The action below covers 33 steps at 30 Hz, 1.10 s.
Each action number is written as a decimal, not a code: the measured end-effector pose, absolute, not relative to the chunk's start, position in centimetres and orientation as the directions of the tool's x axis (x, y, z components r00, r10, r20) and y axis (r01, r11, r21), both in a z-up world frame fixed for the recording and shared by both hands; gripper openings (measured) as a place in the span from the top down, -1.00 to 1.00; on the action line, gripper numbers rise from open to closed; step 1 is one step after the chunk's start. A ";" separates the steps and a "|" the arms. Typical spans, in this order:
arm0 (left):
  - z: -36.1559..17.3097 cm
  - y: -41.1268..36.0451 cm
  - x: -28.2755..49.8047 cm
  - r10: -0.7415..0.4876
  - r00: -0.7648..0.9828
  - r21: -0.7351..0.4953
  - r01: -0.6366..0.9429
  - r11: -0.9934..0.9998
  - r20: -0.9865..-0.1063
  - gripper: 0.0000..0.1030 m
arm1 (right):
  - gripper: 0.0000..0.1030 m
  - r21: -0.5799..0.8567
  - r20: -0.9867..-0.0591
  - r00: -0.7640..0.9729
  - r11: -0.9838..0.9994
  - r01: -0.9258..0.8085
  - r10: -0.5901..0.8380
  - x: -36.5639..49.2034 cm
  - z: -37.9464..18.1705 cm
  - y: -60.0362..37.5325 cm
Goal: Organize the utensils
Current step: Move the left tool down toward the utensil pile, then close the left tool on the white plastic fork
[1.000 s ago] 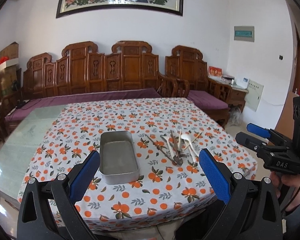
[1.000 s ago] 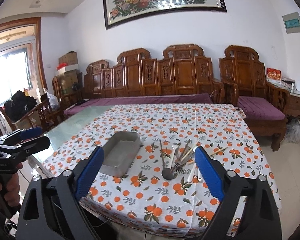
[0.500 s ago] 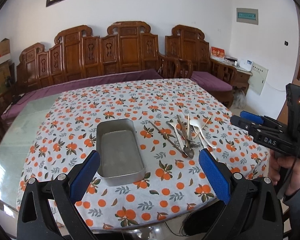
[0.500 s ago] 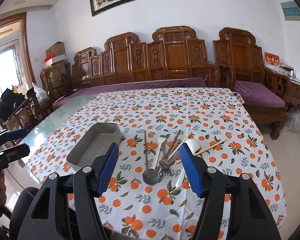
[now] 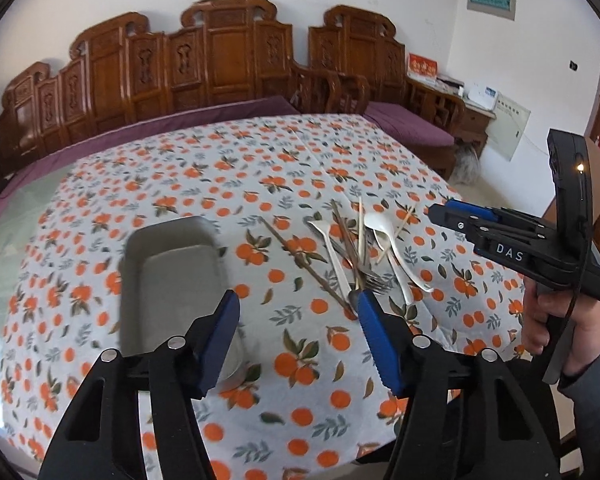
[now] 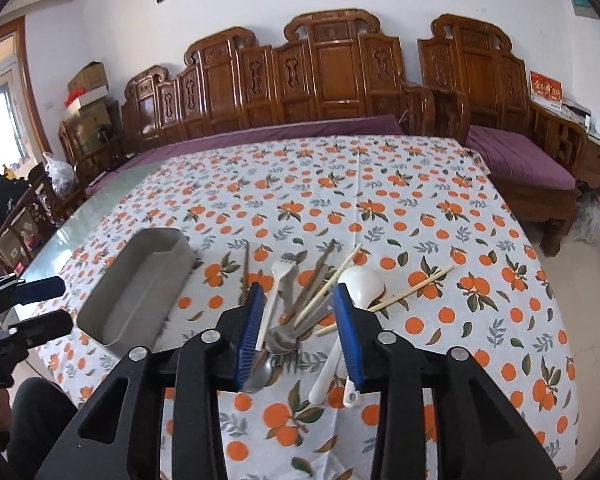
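An empty metal tray [image 5: 172, 276] [image 6: 140, 292] lies on the orange-patterned tablecloth [image 5: 260, 168]. To its right is a pile of utensils [image 5: 356, 256] [image 6: 304, 300]: white plastic spoons [image 6: 360, 280], a metal spoon [image 6: 282, 338], a fork, and wooden chopsticks [image 6: 412, 286]. My left gripper [image 5: 296, 304] [image 6: 62, 305] hovers over the cloth between tray and pile, its jaws closing with nothing between them. My right gripper [image 6: 298, 294] [image 5: 444, 209] hangs just above the pile's near end. Its jaws are closing too, framing the utensils without pressing on any.
Carved wooden benches with purple cushions [image 6: 520, 160] stand behind and to the right of the table. A bare glass strip [image 5: 16, 224] shows on the table's left side. The near table edge runs below both grippers. A hand [image 5: 556, 320] holds the right gripper.
Both grippers have moved forward and down toward the table, so tray and utensils look larger. The right jaws narrowed steadily; the left jaws narrowed only in the last half second.
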<state>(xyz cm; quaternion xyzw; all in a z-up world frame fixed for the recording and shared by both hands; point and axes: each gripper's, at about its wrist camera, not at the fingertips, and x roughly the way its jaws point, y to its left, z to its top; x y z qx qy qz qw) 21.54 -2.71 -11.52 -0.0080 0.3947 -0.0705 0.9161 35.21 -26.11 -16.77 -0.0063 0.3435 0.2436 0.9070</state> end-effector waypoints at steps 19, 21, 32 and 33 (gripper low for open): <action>-20.9 -7.7 33.8 -0.208 0.554 -0.129 0.179 0.975 -0.806 0.56 | 0.26 0.247 -0.655 0.626 0.903 -0.352 0.423 39.9 -24.3 -28.7; -21.6 -7.8 34.7 -0.206 0.550 -0.131 0.172 0.976 -0.809 0.57 | 0.26 0.253 -0.648 0.625 0.897 -0.362 0.435 39.8 -24.2 -28.7; -23.8 -7.5 37.8 -0.240 0.499 -0.191 0.149 0.970 -0.832 0.84 | 0.25 0.264 -0.656 0.593 0.878 -0.400 0.467 40.1 -24.6 -27.8; -23.9 -7.5 37.8 -0.246 0.493 -0.199 0.147 0.969 -0.834 0.95 | 0.25 0.265 -0.657 0.591 0.877 -0.401 0.468 40.1 -24.6 -27.7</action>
